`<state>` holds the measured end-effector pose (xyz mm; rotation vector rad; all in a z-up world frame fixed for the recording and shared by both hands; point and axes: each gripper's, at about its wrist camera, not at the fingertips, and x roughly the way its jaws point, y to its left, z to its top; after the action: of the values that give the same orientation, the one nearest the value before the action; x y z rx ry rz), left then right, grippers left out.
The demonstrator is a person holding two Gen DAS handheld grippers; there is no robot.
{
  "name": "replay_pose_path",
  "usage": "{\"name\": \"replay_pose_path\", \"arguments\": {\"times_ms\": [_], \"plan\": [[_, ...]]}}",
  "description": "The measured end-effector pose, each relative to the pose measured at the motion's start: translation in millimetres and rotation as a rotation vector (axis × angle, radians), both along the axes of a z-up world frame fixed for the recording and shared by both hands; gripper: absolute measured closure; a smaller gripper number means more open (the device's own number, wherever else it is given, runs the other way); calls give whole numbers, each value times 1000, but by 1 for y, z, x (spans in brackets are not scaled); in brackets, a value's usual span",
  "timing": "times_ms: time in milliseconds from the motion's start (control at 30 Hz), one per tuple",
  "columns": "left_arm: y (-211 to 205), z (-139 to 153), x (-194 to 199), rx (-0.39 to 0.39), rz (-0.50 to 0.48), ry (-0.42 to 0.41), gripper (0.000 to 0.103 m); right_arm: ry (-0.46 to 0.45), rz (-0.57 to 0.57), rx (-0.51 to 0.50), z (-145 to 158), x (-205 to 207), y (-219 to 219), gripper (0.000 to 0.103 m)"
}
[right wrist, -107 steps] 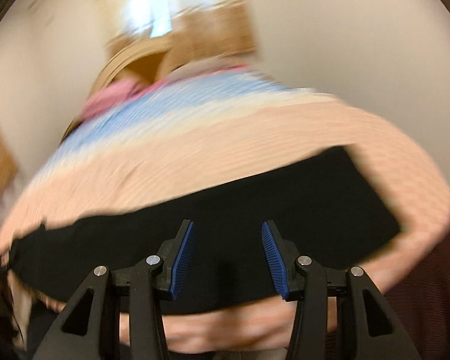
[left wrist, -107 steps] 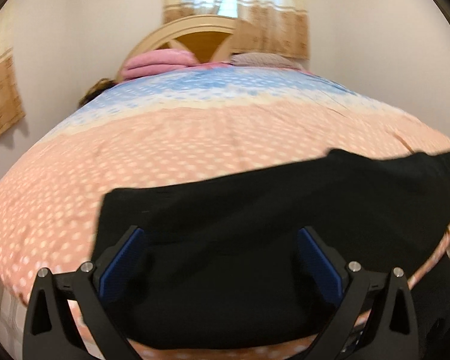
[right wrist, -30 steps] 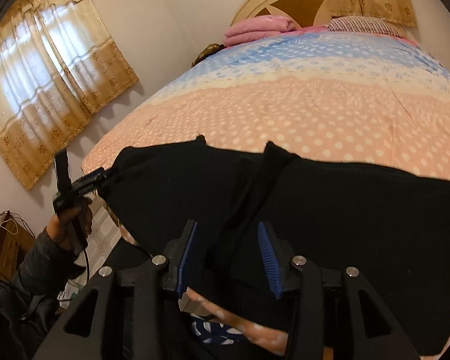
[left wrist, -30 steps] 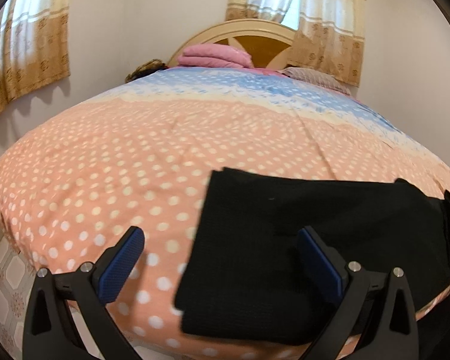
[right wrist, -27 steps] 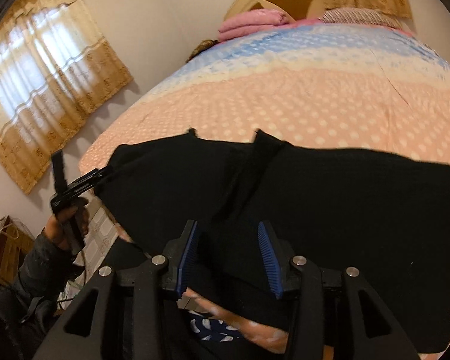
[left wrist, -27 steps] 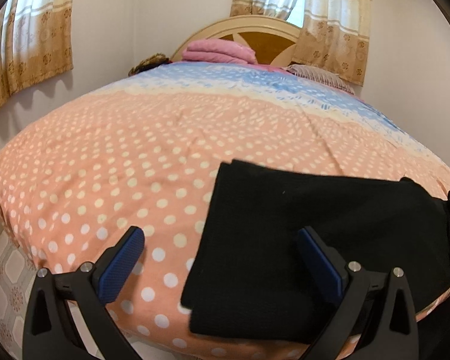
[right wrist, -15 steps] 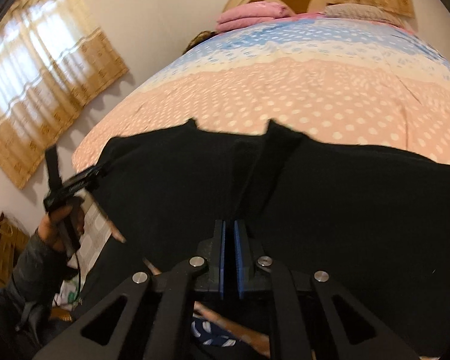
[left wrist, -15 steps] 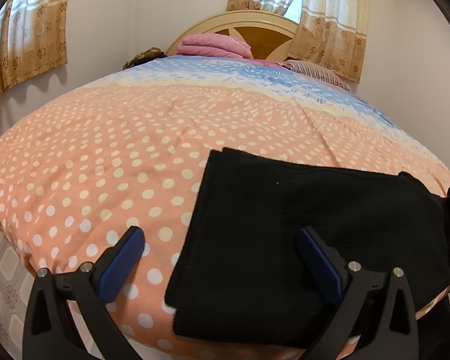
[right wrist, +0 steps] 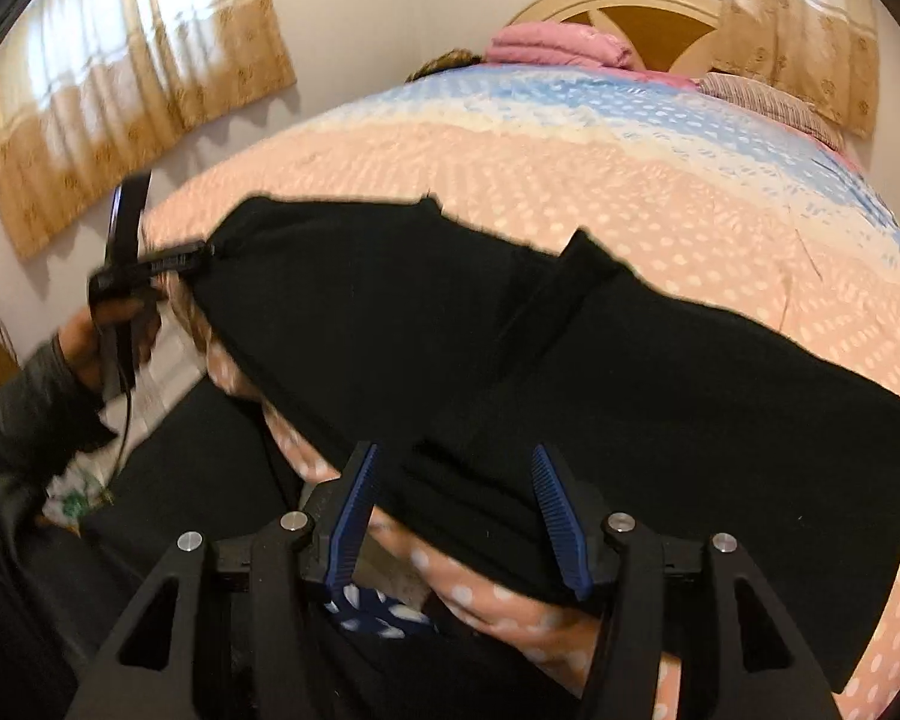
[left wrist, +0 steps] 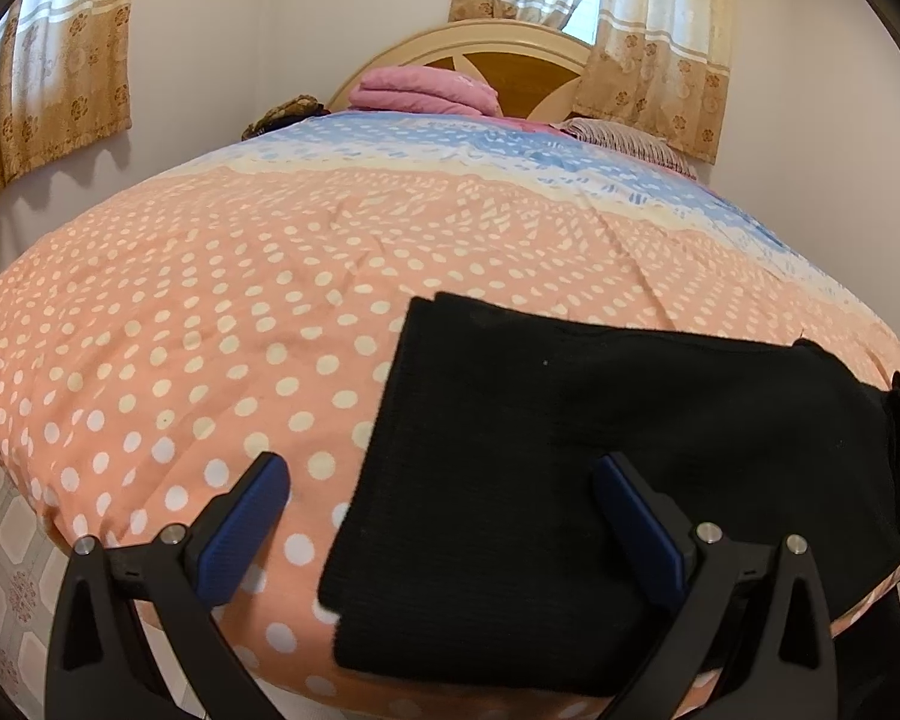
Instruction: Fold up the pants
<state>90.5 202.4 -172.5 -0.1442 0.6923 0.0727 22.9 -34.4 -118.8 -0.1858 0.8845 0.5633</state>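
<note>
- The bed (left wrist: 222,312), w/ a dotted cover, is seen in both views; the black pants (left wrist: 600,438) are laid near its front edge, partly hanging over it on the right-wrist view.
- The pants (right wrist: 660,396) are judged to be folded lengthwise already: one narrow dark band is seen w/ a doubled edge at the left end. A thick ridge of cloth is raised across the middle, approx. where a cross fold would go, so this fold is judged as not finished.
- What is left, prob.: the band is to be folded across once or twice and then flattened.
- The left gripper (left wrist: 450,516) is held wide apart above the left end of the pants; nothing is pinched by it, the cloth is only seen below and between the pads.
- The right gripper (right wrist: 462,507) is about half apart and its jaws are opening; the front edge of the pants lies between them, but no pad is seen pressing on it.
</note>
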Motion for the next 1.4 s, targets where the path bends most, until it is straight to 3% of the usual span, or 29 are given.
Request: {"name": "replay_pose_path", "arguments": {"times_ms": [33, 100, 167, 400, 567, 633, 700, 800, 1000, 1067, 1133, 1300, 1333, 1400], "plan": [[0, 0, 1, -5, -4, 0, 0, -8, -3, -24, -3, 1, 2, 53], [-1, 2, 1, -16, -8, 1, 0, -25, -12, -45, -7, 5, 4, 77], [0, 2, 1, -13, -9, 0, 0, -16, -28, -37, -9, 9, 3, 94], [6, 7, -1, -20, 5, -22, 0, -36, 30, -32, 3, -9, 5, 99], [-4, -1, 2, 0, -23, -1, 0, 13, 32, -43, -16, -1, 5, 97], [-5, 1, 3, 2, -33, 2, 0, 16, 34, -18, -13, -2, 2, 90], [-2, 1, 3, -3, -25, 4, 0, 31, 60, 25, -9, -4, 1, 52], [2, -1, 4, 20, 16, 8, 0, 2, 78, 56, -4, -11, -1, 50], [5, -2, 5, -3, 0, 11, 1, -42, 91, 94, 1, -23, 1, 50], [4, -2, 5, -7, -27, 10, 8, -57, 77, 95, 3, -24, 2, 50], [1, 1, 3, -26, -69, 8, 27, -66, 54, 101, 5, -19, 0, 50], [-7, 4, 5, -29, -109, 7, 55, -57, 0, 133, 2, -11, -14, 49], [-4, 4, 5, -59, -117, 3, 66, -59, -5, 133, 2, -10, -14, 49], [6, 7, 5, -161, -130, -1, 72, -73, -16, 137, 4, -10, -18, 49]]}}
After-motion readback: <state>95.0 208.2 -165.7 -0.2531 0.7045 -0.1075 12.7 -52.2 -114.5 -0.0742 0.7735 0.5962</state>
